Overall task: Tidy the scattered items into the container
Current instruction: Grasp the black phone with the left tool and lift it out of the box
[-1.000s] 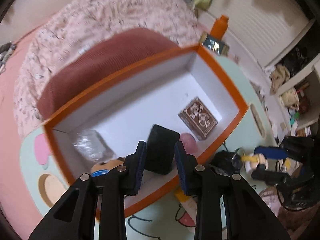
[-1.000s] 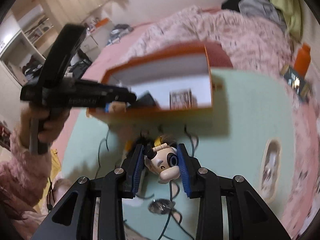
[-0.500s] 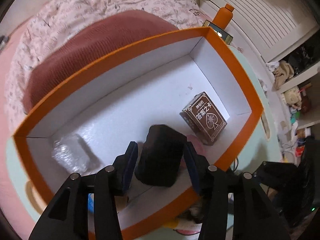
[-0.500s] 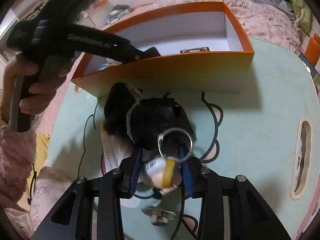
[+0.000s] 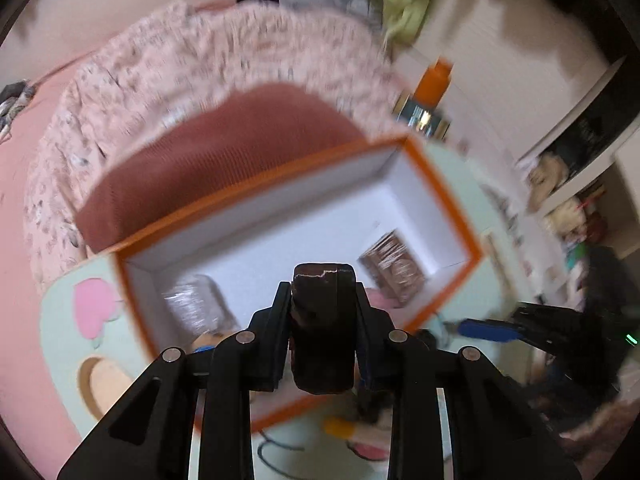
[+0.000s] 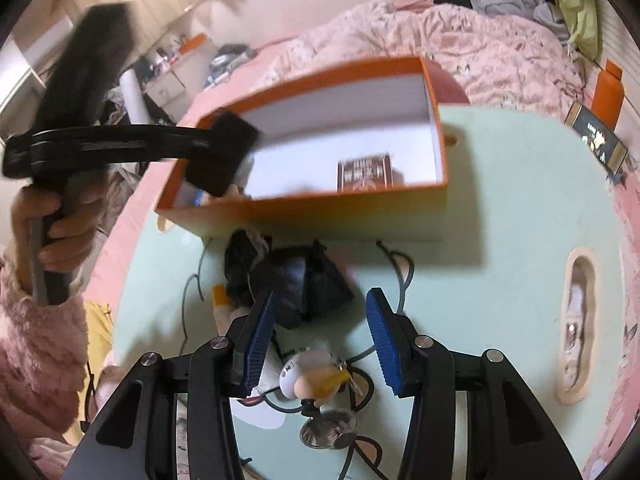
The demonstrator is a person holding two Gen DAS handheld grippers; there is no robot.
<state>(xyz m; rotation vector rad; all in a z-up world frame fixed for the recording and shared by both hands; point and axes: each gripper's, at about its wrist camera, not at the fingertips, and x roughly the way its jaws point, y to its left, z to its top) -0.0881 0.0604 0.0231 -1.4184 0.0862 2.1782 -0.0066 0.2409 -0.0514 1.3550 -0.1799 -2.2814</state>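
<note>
My left gripper [image 5: 322,292] is closing and its pads press on a black block [image 5: 323,332]. In the right wrist view the left gripper [image 6: 224,152] holds that block over the near left corner of the orange box [image 6: 320,216]. In the white-lined box [image 5: 256,184] lie a brown card pack [image 5: 394,270], a clear-wrapped item [image 5: 196,304] and something pink [image 5: 380,298]. My right gripper [image 6: 320,300] is opening with nothing between its blue pads [image 6: 260,332]. A small figure keychain [image 6: 312,376] lies on the table under it. A black pouch [image 6: 296,284] sits just ahead.
The mint-green table [image 6: 500,240] has a cut-out handle [image 6: 580,320] at the right. Cables and a round metal disc [image 6: 328,432] lie near me. An orange bottle [image 6: 608,92] and a dark packet [image 6: 600,144] stand at the far right. A red-brown cushion [image 5: 224,148] and pink quilt lie behind the box.
The left gripper widened around the black block inside the box, then closed on it and rose. The right gripper let the figure keychain go onto the table and spread its jaws.
</note>
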